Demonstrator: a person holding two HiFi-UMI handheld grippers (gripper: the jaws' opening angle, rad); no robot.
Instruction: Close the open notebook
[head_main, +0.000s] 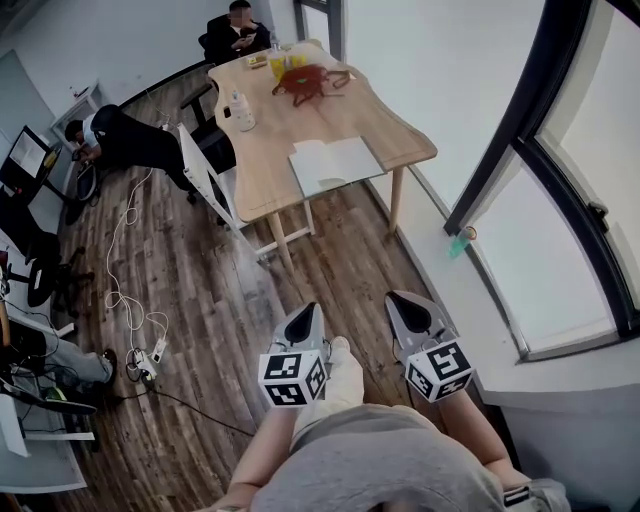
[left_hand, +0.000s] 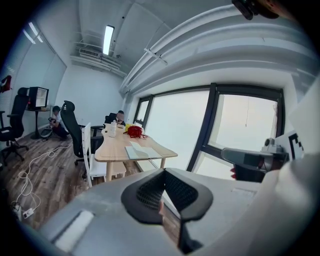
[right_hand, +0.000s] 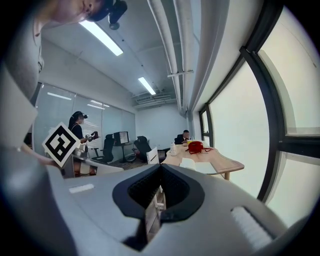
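- Notebook (head_main: 335, 163) lies open, pages up, at the near end of the wooden bench (head_main: 265, 150), close to its edge. A red object (head_main: 305, 82) and a bottle (head_main: 241, 110) sit further along.
- Left gripper (head_main: 303, 322) and right gripper (head_main: 412, 312): jaws of both pressed together, nothing between them. Both are well apart from the bench, over the floor.
- We judge the step in hand to be the approach; the notebook is untouched.
- Next we must reach the bench, slip one tip under a cover edge and fold it over, with the other gripper steadying the book.
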